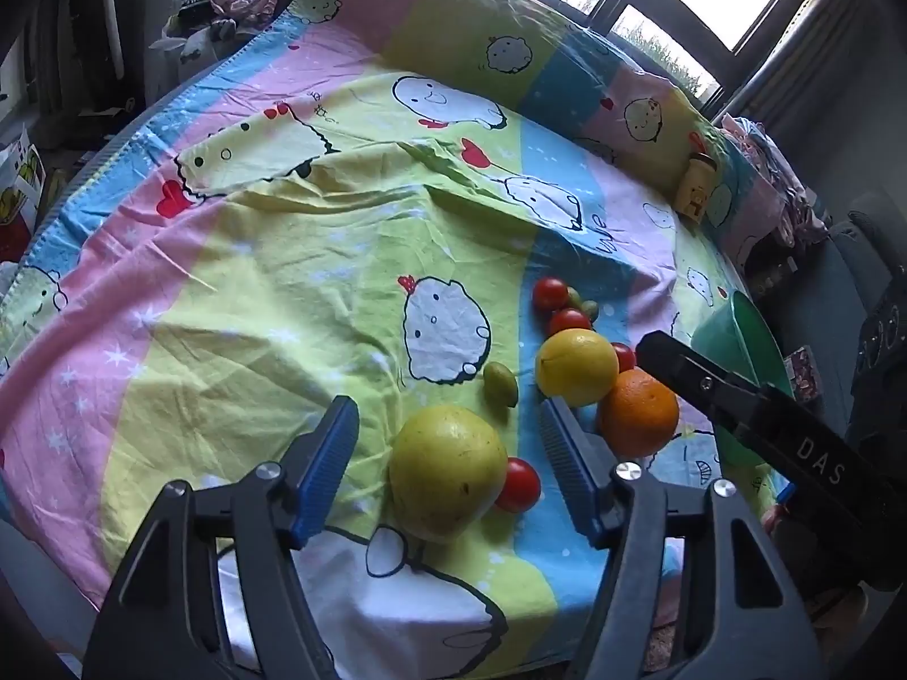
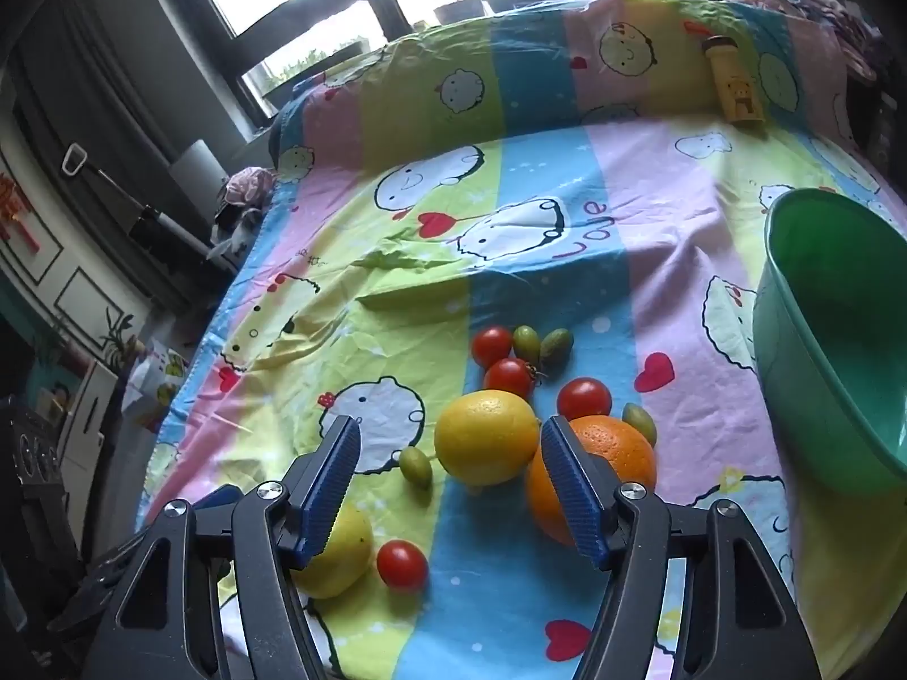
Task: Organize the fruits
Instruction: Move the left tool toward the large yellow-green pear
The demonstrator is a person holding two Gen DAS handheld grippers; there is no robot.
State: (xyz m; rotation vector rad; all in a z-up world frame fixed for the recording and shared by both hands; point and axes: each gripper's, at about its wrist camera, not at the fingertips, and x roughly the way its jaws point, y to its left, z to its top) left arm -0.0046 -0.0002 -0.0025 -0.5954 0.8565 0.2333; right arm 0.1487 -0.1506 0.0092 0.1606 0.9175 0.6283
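In the left wrist view my left gripper (image 1: 449, 408) is open around a large yellow-green citrus (image 1: 448, 470), its pads clear of the skin on both sides. A cherry tomato (image 1: 518, 484) touches that fruit. In the right wrist view my right gripper (image 2: 450, 425) stands open over a yellow lemon (image 2: 487, 436), and the orange (image 2: 618, 453) lies partly behind its right finger. Other tomatoes (image 2: 508, 377) and small green fruits (image 2: 526, 343) lie just beyond. The green bowl (image 2: 793, 385) sits at the right. The lemon (image 1: 577, 365) and orange (image 1: 639, 419) also show in the left wrist view.
Everything lies on a wrinkled cartoon-print bedsheet (image 2: 623, 198). A small yellow bottle (image 2: 737, 85) leans against the pillow at the back right. Windows stand behind the bed, and the bed's left edge drops toward clutter on the floor.
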